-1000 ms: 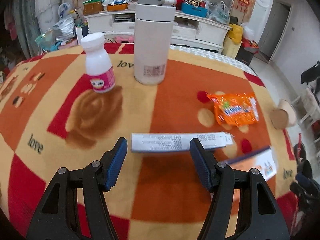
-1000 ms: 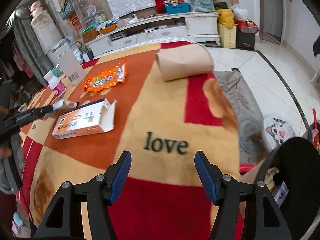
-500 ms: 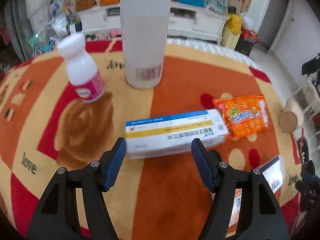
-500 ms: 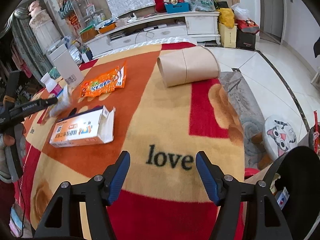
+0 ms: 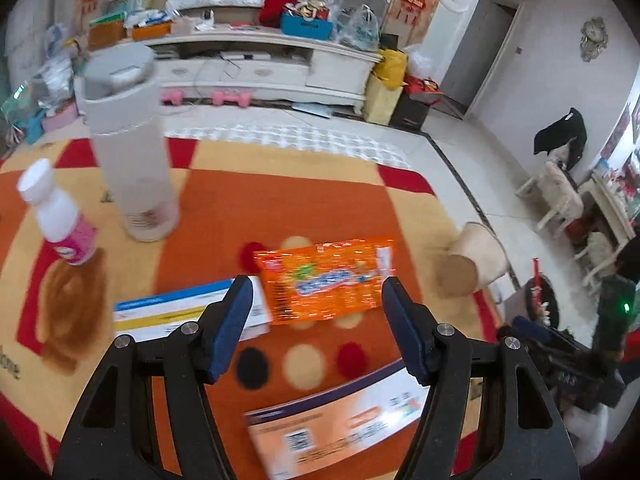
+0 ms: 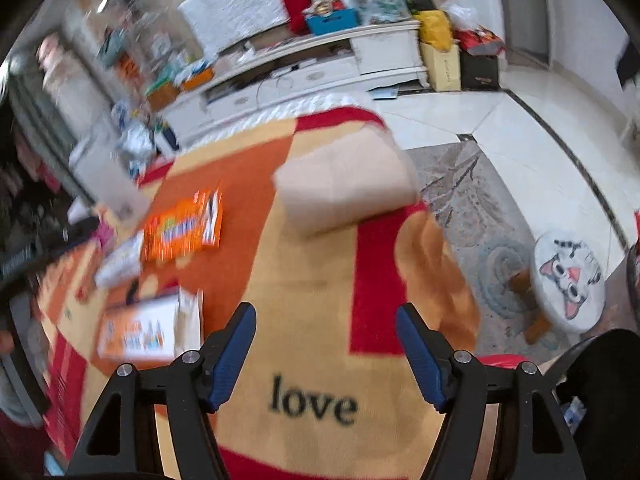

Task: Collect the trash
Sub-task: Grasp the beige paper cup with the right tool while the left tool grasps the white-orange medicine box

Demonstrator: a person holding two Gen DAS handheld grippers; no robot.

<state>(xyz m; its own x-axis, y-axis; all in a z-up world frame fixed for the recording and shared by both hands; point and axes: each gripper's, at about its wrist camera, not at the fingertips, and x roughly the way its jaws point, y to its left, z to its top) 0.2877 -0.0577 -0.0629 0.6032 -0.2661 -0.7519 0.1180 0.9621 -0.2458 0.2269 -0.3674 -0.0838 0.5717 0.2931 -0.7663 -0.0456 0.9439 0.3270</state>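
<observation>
Both tools hang above the blanket-covered bench (image 5: 208, 200) with nothing between their pads. The left tool (image 5: 316, 320) stands parted over the orange snack wrapper (image 5: 326, 280), which lies flat near the bench's middle. The blue-and-yellow carton (image 5: 176, 312) lies just left of the wrapper, and the orange-and-white carton (image 5: 340, 416) sits toward the near edge. The white bottle (image 5: 60, 220) and the tall white flask (image 5: 132, 160) stand toward the far left corner. The right tool (image 6: 326, 354) is spreading wider over bare blanket, while the paper cup (image 6: 348, 184) lies tipped over by the far right edge.
</observation>
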